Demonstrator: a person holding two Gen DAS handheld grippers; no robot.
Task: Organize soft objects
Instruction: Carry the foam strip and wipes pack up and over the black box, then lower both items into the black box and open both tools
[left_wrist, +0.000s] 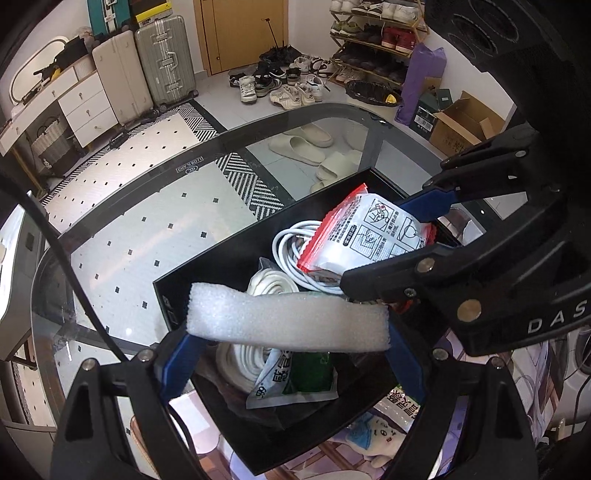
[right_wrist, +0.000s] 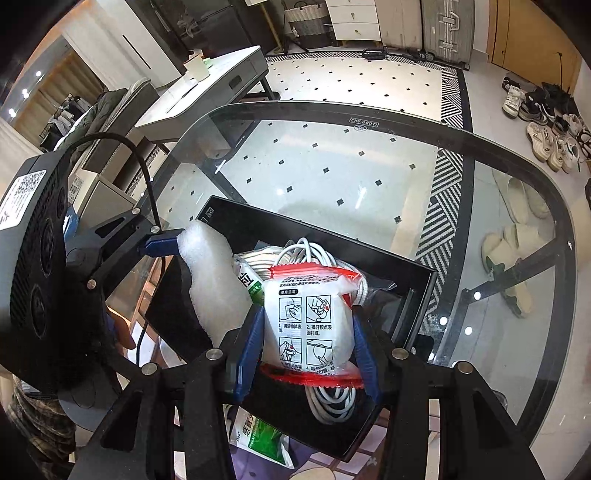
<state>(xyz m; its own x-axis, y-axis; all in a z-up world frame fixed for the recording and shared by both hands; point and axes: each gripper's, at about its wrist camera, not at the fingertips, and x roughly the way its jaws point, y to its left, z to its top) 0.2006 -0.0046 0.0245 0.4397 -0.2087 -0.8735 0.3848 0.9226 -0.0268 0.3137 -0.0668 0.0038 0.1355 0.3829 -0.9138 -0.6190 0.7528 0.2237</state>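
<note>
My left gripper (left_wrist: 288, 343) is shut on a white foam strip (left_wrist: 284, 317), held crosswise between its blue fingers above a black box (left_wrist: 177, 295) on the glass table. My right gripper (right_wrist: 308, 339) is shut on a white packet with red edges (right_wrist: 310, 325), also over the box. That packet (left_wrist: 369, 232) and the right gripper (left_wrist: 391, 251) show at the right of the left wrist view. The foam strip (right_wrist: 210, 280) and the left gripper's blue finger (right_wrist: 162, 243) appear at the left of the right wrist view. Coiled white cables (left_wrist: 291, 251) and a green-and-white packet (left_wrist: 291, 380) lie in the box.
The box sits near the front edge of the oval glass table (right_wrist: 332, 177). A printed mat (left_wrist: 380, 432) lies under the box. Beyond the table are slippers (left_wrist: 306, 142), shoes, suitcases (left_wrist: 162, 62) and a low grey table (right_wrist: 207, 92).
</note>
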